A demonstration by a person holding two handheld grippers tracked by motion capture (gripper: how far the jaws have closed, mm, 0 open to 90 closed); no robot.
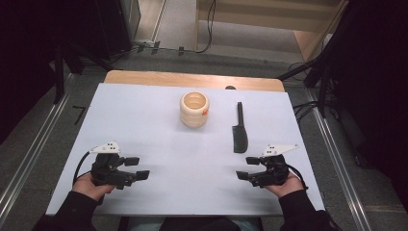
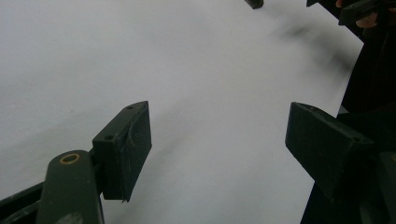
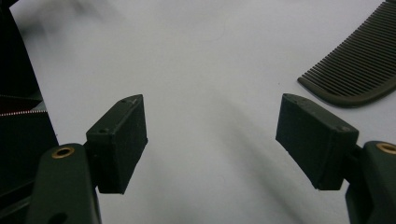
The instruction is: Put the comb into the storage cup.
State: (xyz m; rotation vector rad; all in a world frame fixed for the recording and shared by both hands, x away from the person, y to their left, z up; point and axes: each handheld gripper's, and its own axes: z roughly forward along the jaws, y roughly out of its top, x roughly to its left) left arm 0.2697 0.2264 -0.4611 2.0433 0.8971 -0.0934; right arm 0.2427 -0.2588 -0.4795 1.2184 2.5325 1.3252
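A cream ribbed cup (image 1: 195,109) with a small orange mark stands upright at the table's middle back. To its right a black comb (image 1: 239,129) lies flat, handle pointing away; its toothed end (image 3: 357,70) shows in the right gripper view. My left gripper (image 1: 138,168) rests low at the front left, open, nothing between its jaws (image 2: 217,144). At the front right my right gripper (image 1: 245,168) is also open and empty (image 3: 210,135), just in front of the comb's near end. The two grippers point toward each other.
A white sheet (image 1: 159,130) covers the wooden table (image 1: 144,77). Metal rails (image 1: 332,154) run along both sides. Dark stands and cables (image 1: 308,106) sit beyond the back corners. The other gripper's tip (image 2: 362,9) shows at the left gripper view's top right.
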